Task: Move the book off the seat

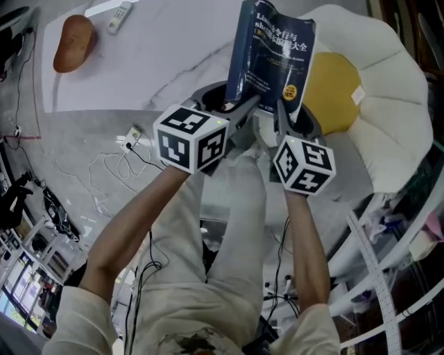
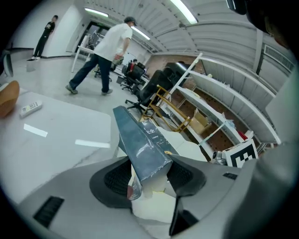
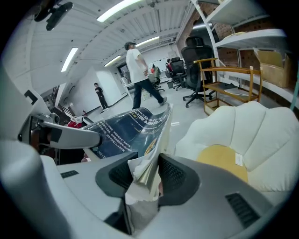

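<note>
Right up close, the left gripper is part-closed, pads pinching the spine corner of the book, and the right gripper is clamped on its page edge. The book stands upright in the air beside the white seat with its yellow cushion, the white table to the left.

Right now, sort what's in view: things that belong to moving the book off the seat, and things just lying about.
Job: book, gripped by left gripper and right gripper; white seat with yellow centre.
Lying about: brown rounded object and remote on the table; power strip with cables.
</note>
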Available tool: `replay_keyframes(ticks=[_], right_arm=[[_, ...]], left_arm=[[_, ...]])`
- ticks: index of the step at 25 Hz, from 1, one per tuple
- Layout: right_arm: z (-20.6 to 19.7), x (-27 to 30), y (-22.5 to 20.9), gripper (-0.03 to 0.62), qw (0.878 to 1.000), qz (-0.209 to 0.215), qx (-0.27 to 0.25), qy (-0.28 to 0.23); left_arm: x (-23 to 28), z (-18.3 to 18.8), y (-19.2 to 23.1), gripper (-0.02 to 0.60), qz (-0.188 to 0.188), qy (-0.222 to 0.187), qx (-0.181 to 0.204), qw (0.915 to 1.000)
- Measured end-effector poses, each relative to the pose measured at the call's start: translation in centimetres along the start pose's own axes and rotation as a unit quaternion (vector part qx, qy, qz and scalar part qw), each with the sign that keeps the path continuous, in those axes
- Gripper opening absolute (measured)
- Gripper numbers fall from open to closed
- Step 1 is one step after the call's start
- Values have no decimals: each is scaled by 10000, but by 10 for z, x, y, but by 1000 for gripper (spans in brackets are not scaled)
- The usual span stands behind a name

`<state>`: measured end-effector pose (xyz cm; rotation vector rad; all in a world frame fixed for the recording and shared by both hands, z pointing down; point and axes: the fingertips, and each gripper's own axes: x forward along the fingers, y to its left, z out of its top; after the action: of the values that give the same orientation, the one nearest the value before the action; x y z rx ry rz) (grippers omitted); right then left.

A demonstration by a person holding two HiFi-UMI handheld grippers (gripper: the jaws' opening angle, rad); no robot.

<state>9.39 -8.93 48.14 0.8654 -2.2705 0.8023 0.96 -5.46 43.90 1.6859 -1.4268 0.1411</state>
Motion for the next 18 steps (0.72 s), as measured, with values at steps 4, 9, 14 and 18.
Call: replay_keyframes(ticks=[4,9,14,18], right_arm=[[4,34,80,141,9996,113,-271,58],[5,53,119,140,9986,223,-482,84],[2,69,152,138,9965,367,-729,168],[-3,85,176,138,9944,456,-909,282]], left_arm=[[-56,9,67,218,87,-231,-241,9994],[-83,12,102,218,191,-440,-420,9980],[-106,8,131,218,334,-614,-650,9954],[-122,3,156,218,409,-723,-844,9930]])
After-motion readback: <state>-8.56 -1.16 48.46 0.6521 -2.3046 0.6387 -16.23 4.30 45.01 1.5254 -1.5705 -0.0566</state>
